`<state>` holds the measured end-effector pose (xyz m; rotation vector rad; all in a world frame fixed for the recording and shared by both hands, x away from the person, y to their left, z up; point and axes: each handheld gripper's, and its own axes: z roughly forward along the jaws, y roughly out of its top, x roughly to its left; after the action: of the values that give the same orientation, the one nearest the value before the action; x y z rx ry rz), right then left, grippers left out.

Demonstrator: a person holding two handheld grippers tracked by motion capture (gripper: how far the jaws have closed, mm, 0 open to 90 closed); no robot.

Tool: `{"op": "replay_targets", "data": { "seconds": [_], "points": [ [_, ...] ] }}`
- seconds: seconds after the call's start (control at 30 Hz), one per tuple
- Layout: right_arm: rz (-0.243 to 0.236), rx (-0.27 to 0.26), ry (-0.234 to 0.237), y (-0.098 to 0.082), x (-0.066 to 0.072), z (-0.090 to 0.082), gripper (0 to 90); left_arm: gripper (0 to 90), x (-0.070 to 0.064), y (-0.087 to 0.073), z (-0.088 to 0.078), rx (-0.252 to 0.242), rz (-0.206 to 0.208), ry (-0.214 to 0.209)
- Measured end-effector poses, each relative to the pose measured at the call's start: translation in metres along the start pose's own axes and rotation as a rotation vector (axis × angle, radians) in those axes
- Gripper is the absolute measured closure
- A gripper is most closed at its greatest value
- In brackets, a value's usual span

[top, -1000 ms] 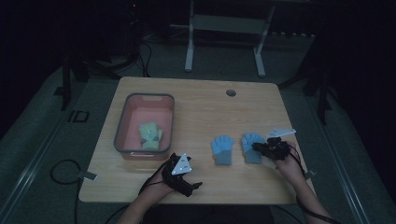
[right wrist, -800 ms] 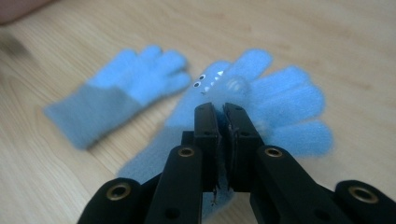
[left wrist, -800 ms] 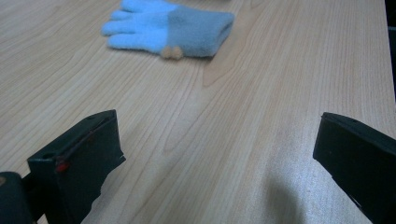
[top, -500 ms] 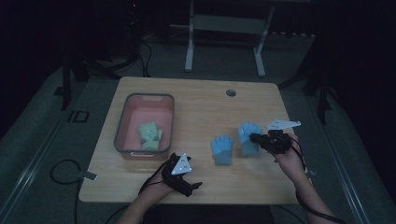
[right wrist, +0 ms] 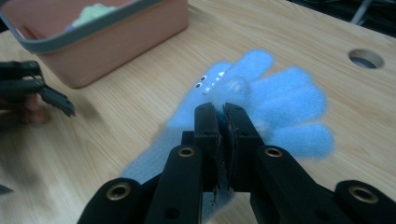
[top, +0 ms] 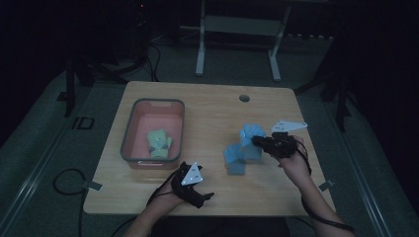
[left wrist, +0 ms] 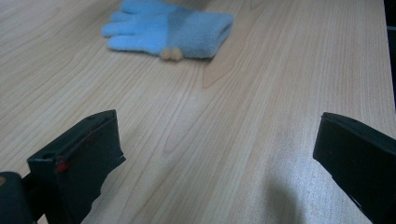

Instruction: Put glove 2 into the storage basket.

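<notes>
My right gripper (top: 258, 141) is shut on a fuzzy blue glove (top: 248, 133) and holds it off the table; in the right gripper view the jaws pinch the blue glove (right wrist: 285, 100) near its palm, at my right gripper (right wrist: 223, 116). A second blue glove (top: 232, 155) lies flat on the wooden table, just left of the held one, and shows again as the blue glove (left wrist: 173, 28) ahead of my left gripper (left wrist: 219, 154), whose jaws stand wide apart with nothing between them. My left gripper (top: 203, 196) rests near the table's front edge.
A pink bin (top: 131, 133) with a grey rim stands on the left half of the table and holds a green glove (top: 158, 140). The bin (right wrist: 107, 42) is seen beyond the held glove. A round cable hole (top: 244, 98) lies near the back edge.
My right gripper has risen and drifted left and back, lifting the blue glove off the table. The left gripper and the other blue glove have stayed put.
</notes>
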<state>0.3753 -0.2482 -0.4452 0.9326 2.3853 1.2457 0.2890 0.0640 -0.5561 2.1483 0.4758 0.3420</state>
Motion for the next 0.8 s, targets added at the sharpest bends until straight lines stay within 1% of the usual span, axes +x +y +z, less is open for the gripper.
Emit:
{"op": "replay_targets", "data": {
  "seconds": [0.07, 0.13, 0.23, 0.33, 0.4, 0.47, 0.53, 0.63, 0.7, 0.8],
  "points": [
    [-0.011, -0.001, 0.017, 0.006, 0.007, 0.005, 84.8, 0.7, 0.0, 0.0, -0.001, -0.008, -0.004, 0.001],
    [-0.018, -0.003, 0.022, 0.011, 0.012, 0.009, 84.8, 0.7, 0.0, 0.0, -0.001, -0.01, -0.004, 0.001],
    [-0.014, -0.01, 0.039, 0.015, 0.019, 0.015, 84.8, 0.7, 0.001, -0.001, -0.002, -0.012, -0.003, 0.002],
    [-0.024, 0.001, 0.048, 0.014, 0.025, 0.023, 84.8, 0.8, 0.0, -0.001, -0.003, -0.013, -0.008, 0.001],
    [-0.02, 0.011, 0.059, 0.012, 0.027, 0.029, 84.8, 0.7, 0.0, -0.001, -0.003, -0.015, -0.007, 0.001],
    [-0.015, 0.023, 0.06, 0.009, 0.029, 0.034, 84.8, 0.8, 0.0, -0.001, -0.003, -0.015, -0.007, 0.004],
    [-0.015, 0.033, 0.064, 0.005, 0.029, 0.037, 84.8, 0.8, 0.0, -0.001, -0.003, -0.015, -0.008, 0.004],
    [0.001, 0.057, 0.082, -0.003, 0.025, 0.042, 84.8, 0.8, 0.0, 0.0, -0.003, -0.014, -0.005, 0.004],
    [0.02, 0.067, 0.092, -0.009, 0.022, 0.044, 84.8, 0.7, 0.0, -0.001, -0.002, -0.013, -0.007, 0.004],
    [0.037, 0.095, 0.09, -0.019, 0.019, 0.049, 84.7, 0.7, 0.0, -0.001, -0.003, -0.014, -0.008, 0.007]
  ]
}}
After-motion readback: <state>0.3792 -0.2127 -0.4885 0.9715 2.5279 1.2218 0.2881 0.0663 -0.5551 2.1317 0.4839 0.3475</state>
